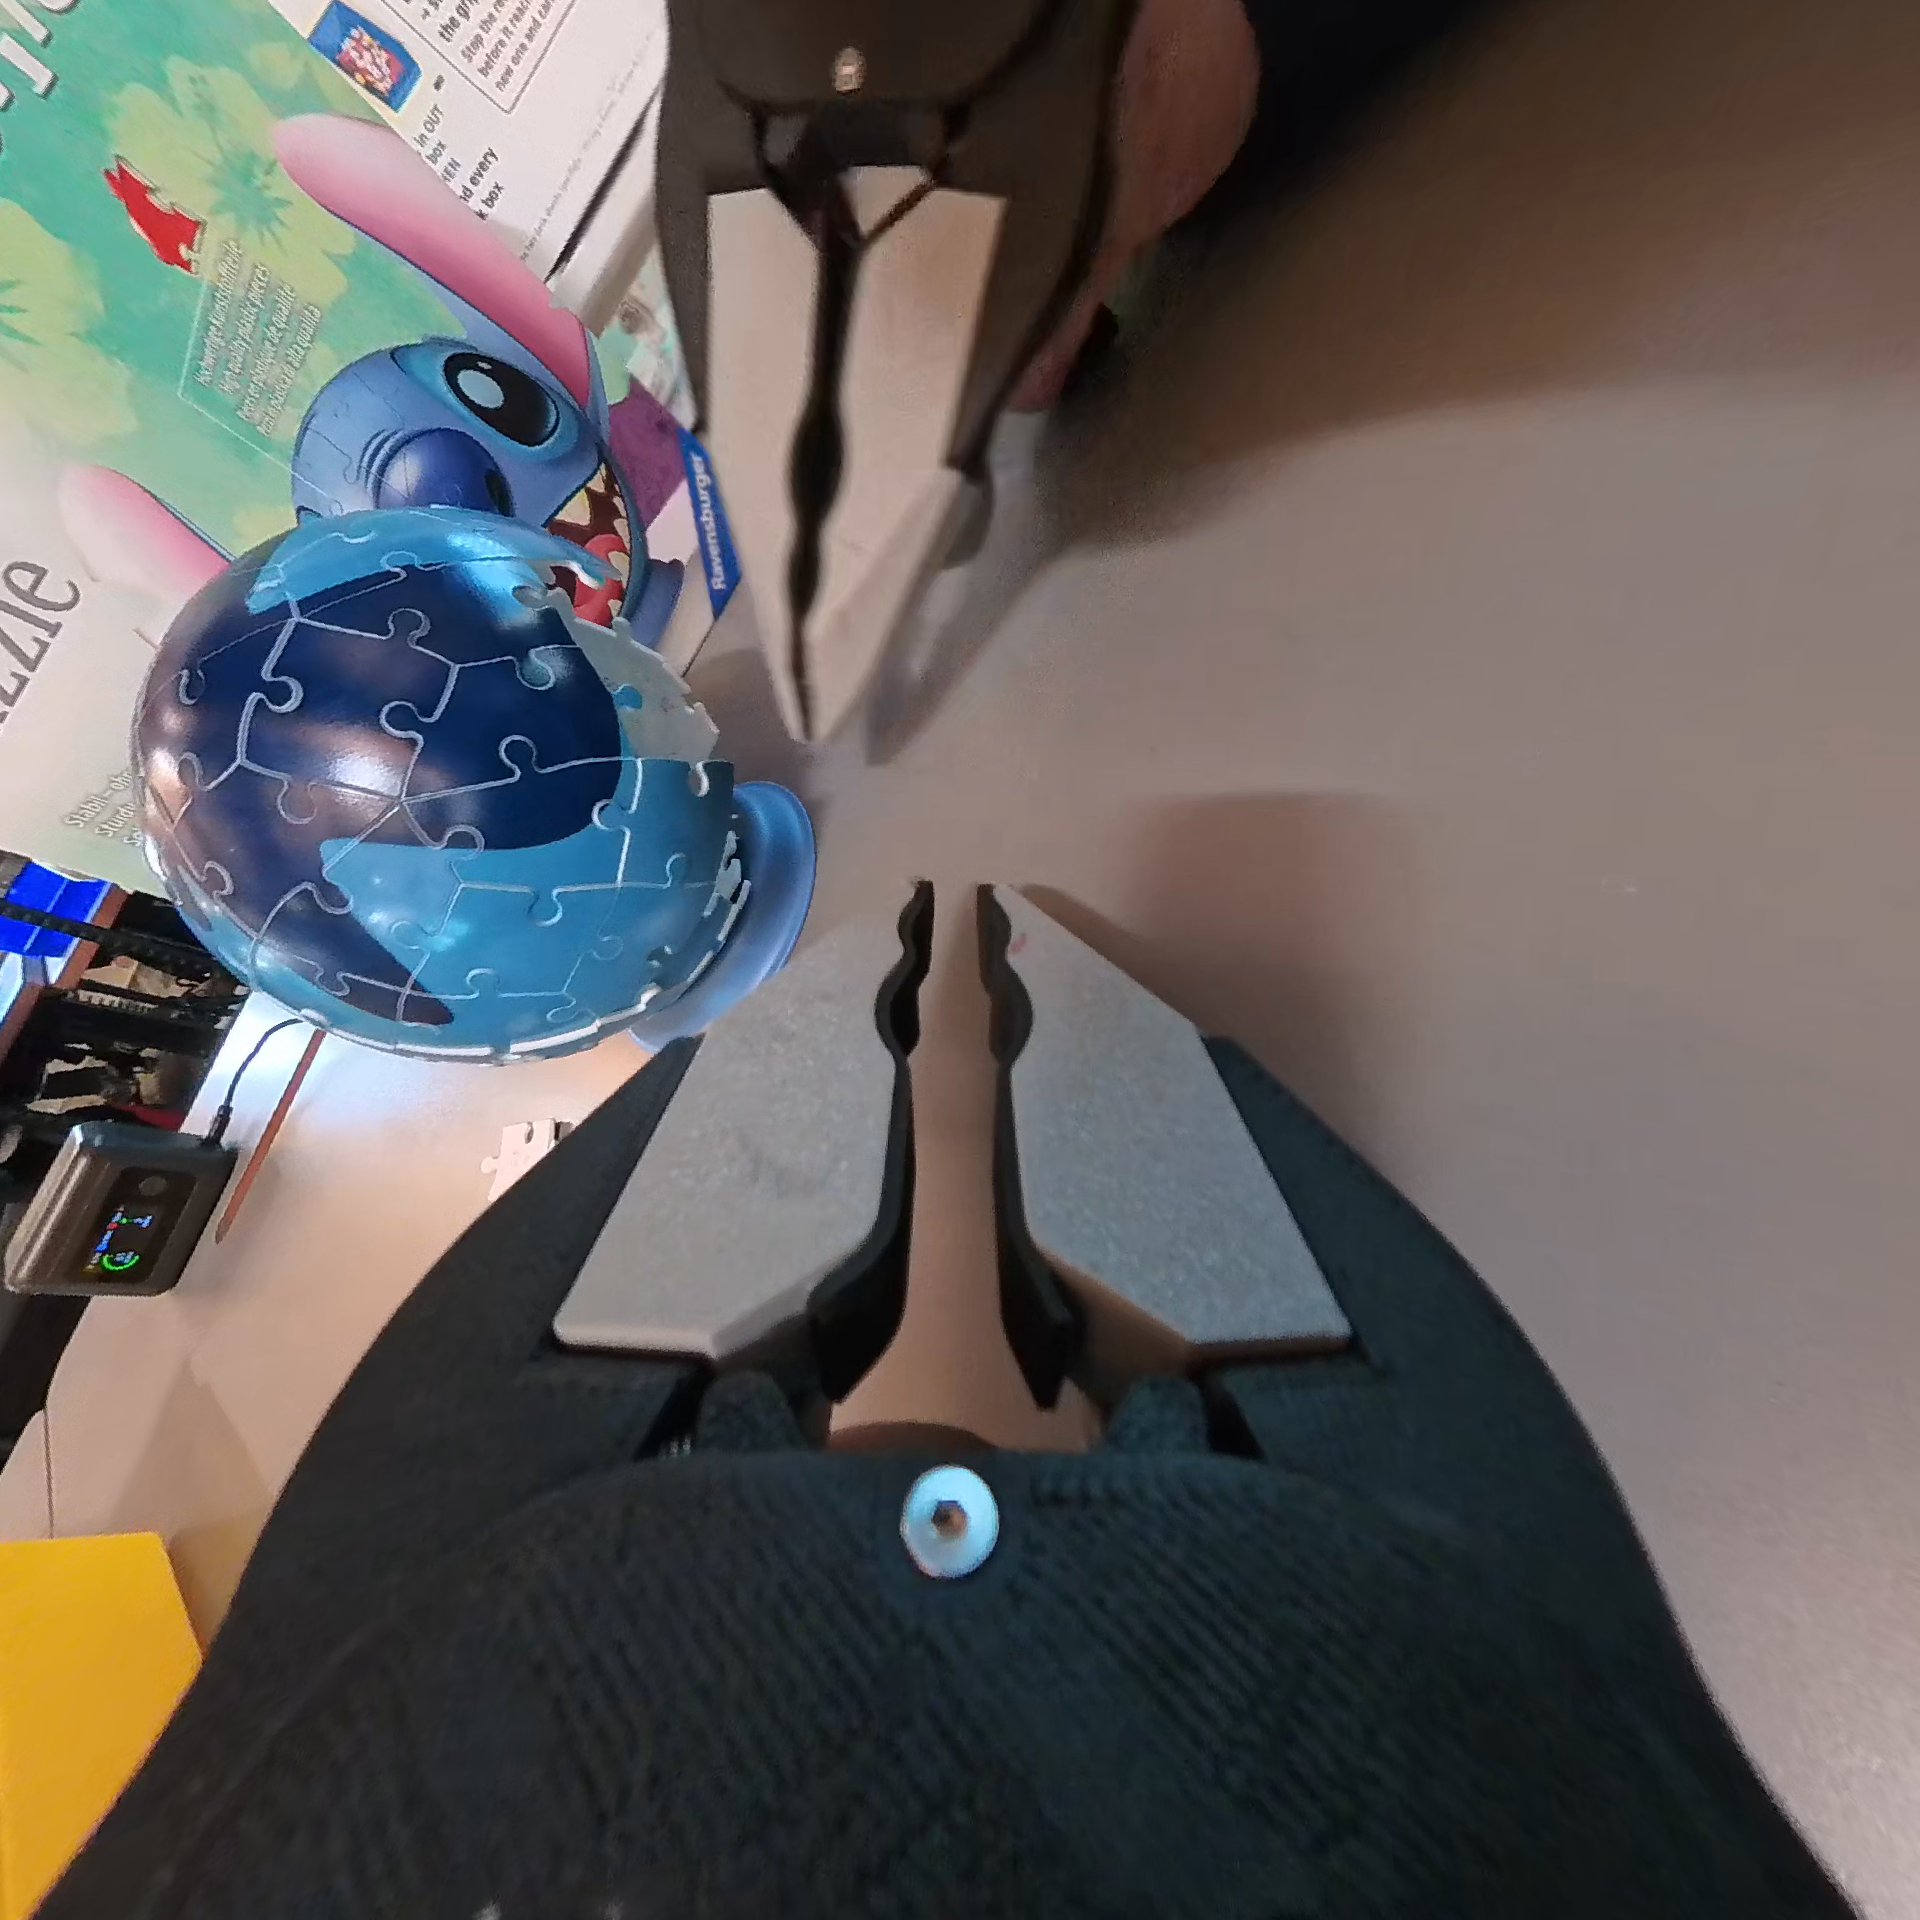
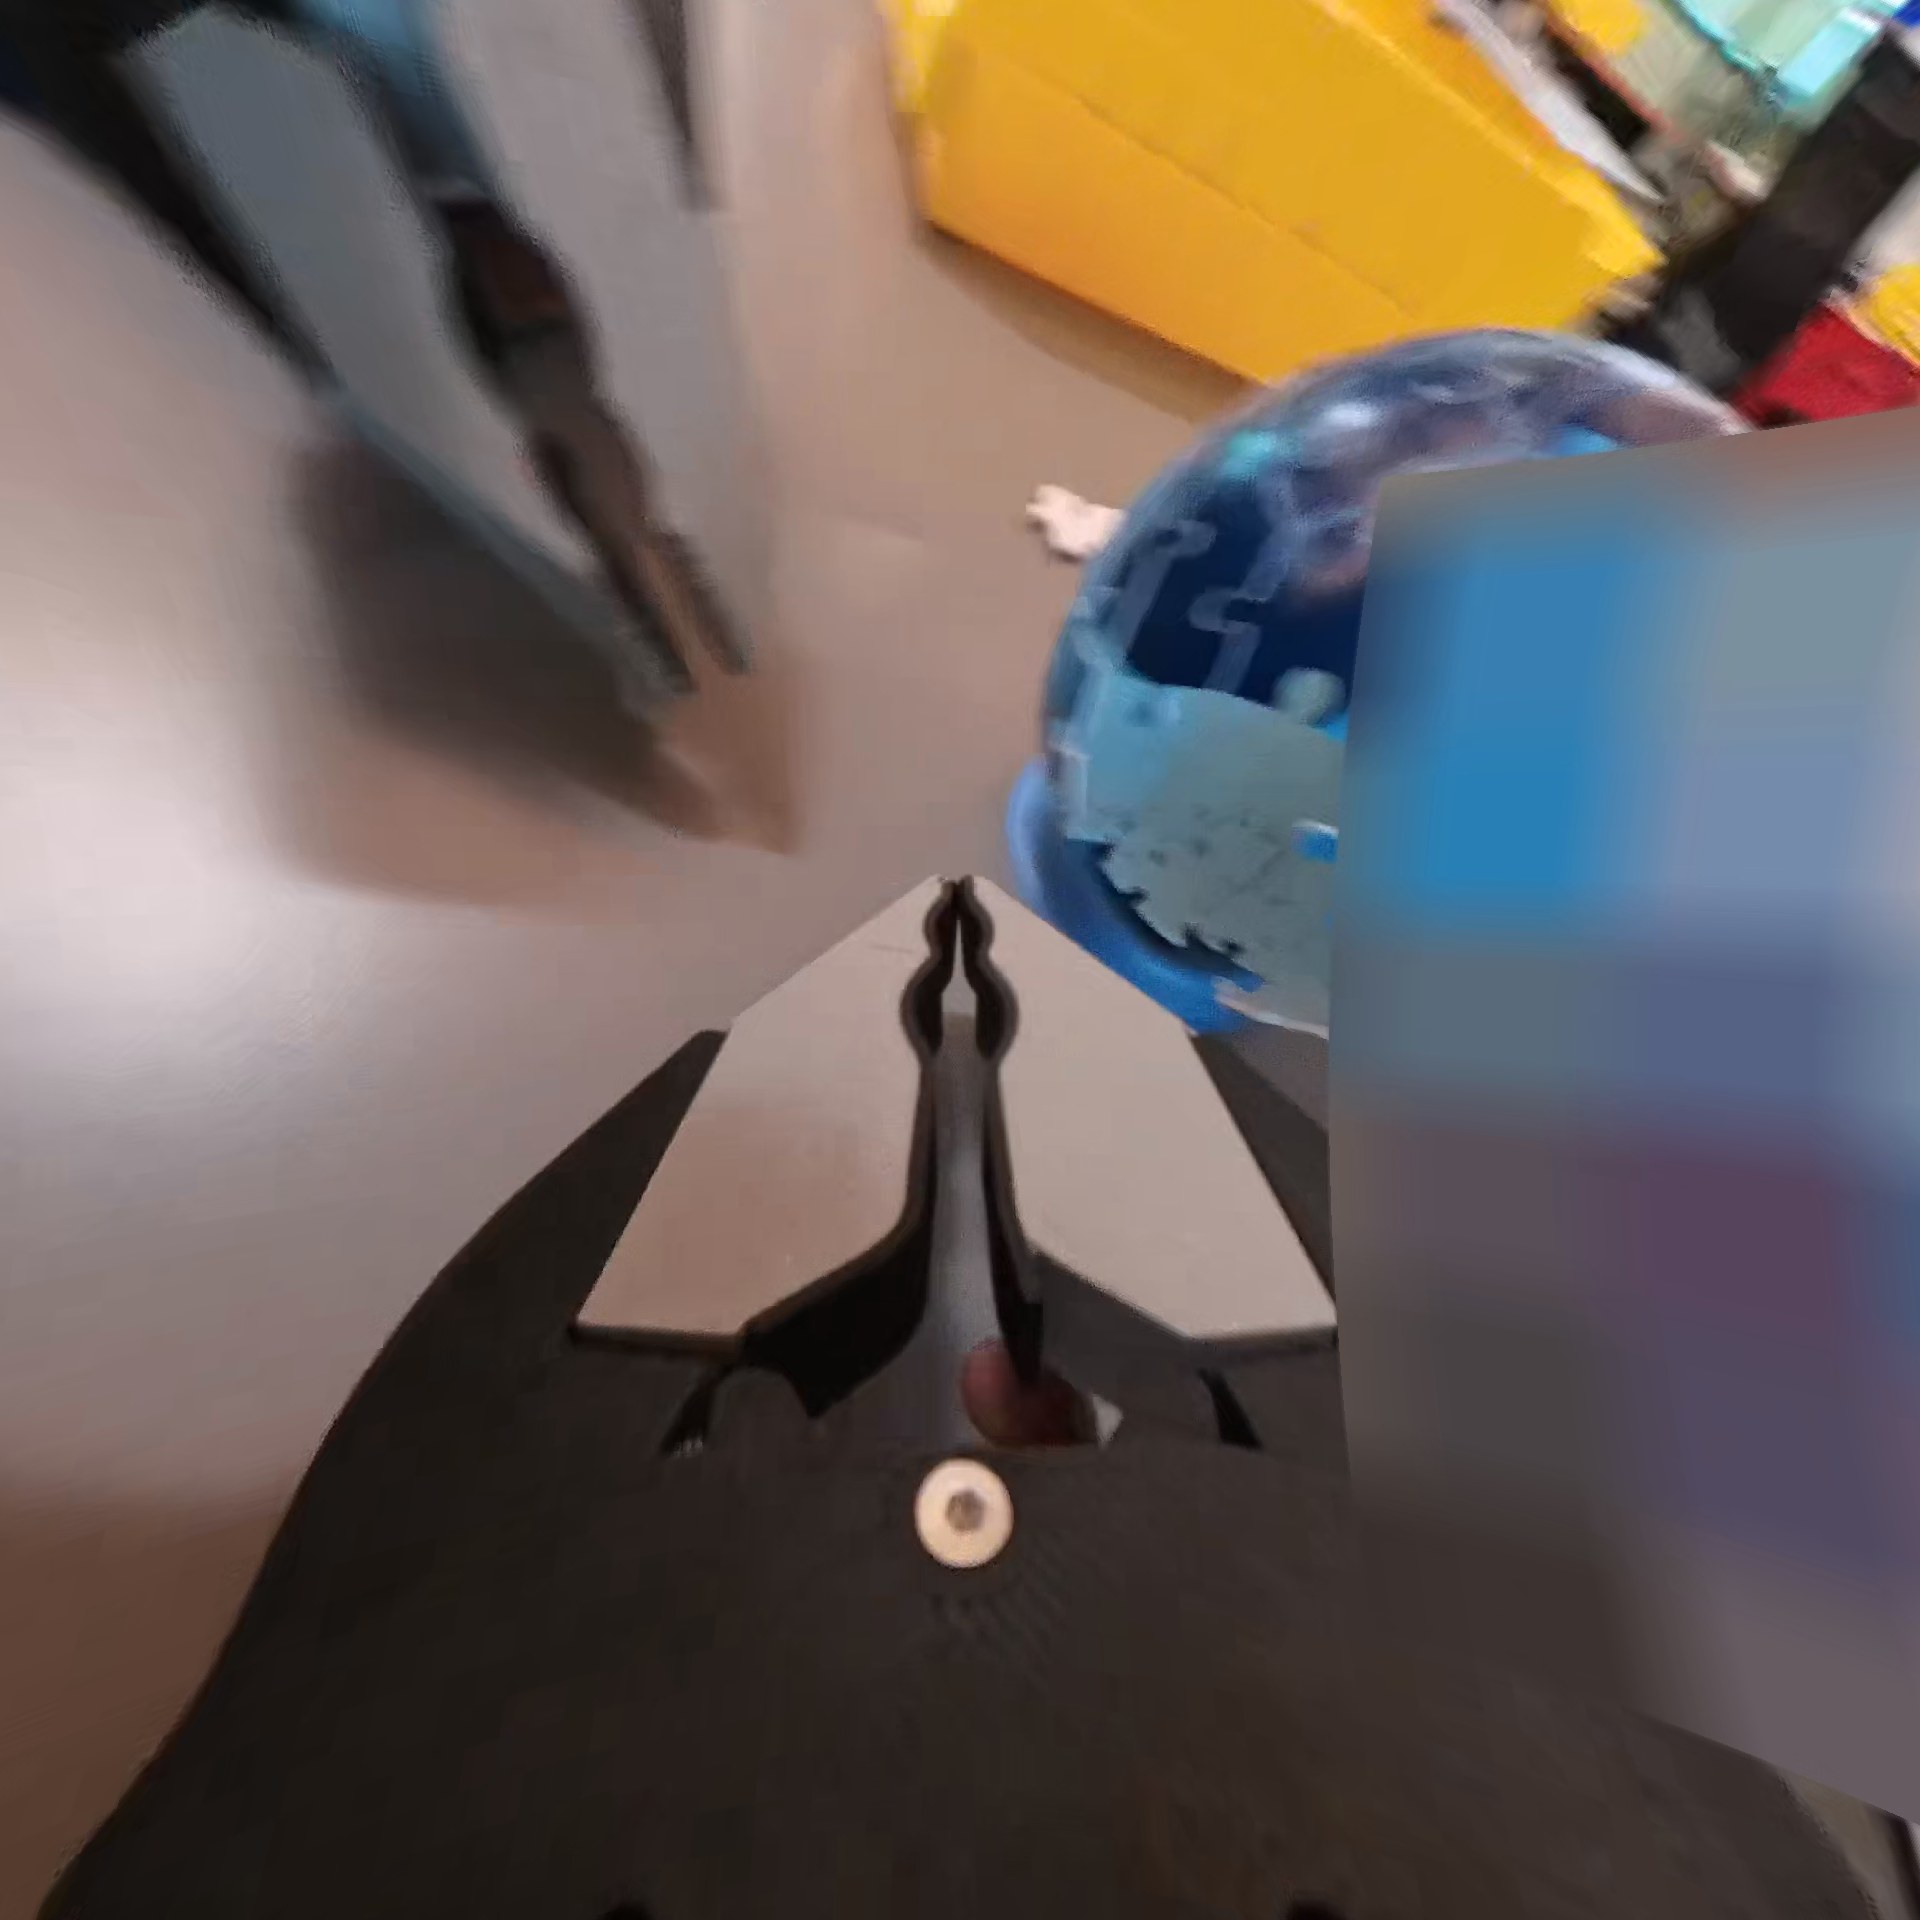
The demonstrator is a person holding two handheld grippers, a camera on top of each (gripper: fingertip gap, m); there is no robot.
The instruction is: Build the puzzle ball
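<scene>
The partly built blue puzzle ball [image 1: 416, 790] stands on its blue ring stand [image 1: 774, 894] on the table, left of both grippers. An opening on its upper right side shows white piece backs [image 1: 655, 696]. My left gripper [image 1: 951, 891] is just right of the stand, empty, its jaws a narrow gap apart. My right gripper [image 1: 805, 722] points in from the top, shut and empty. In the right wrist view the ball [image 2: 1216, 644] is to the right of my shut right gripper [image 2: 956, 883], and the left gripper [image 2: 707, 665] is blurred at upper left.
The puzzle's printed box [image 1: 208, 312] stands behind the ball. A loose white puzzle piece [image 1: 525, 1143] lies on the table [image 1: 1455, 727] near a grey power bank [image 1: 114, 1210]. A yellow box [image 2: 1247, 177] stands at the back of the right wrist view. One gripper's finger ends stand about 5 centimeters off the other's.
</scene>
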